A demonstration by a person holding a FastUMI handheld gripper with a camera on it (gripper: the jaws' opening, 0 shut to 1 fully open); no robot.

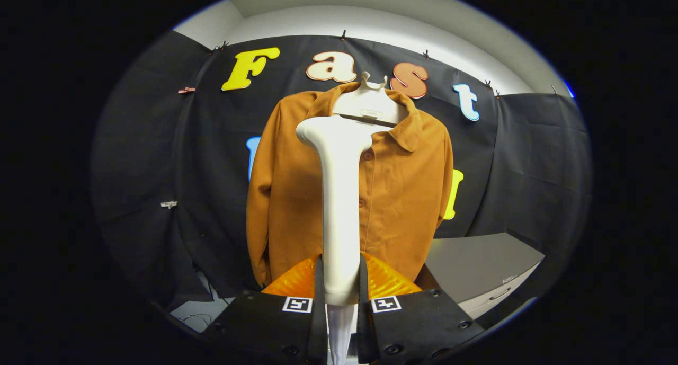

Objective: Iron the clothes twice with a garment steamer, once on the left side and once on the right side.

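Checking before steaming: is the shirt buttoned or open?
Buttoned: the shirt hangs closed, buttons visible beside the steamer that the gripper clamps.

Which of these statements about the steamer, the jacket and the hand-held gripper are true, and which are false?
1. The hand-held gripper is shut on the white garment steamer. True.
2. The steamer lies flat on the grey cabinet. False: it stands upright between the fingers.
3. The orange-brown jacket hangs on a white hanger. True.
4. The jacket is folded on the floor. False: it hangs against the black cloth wall.
5. The steamer's head is near the collar. True.
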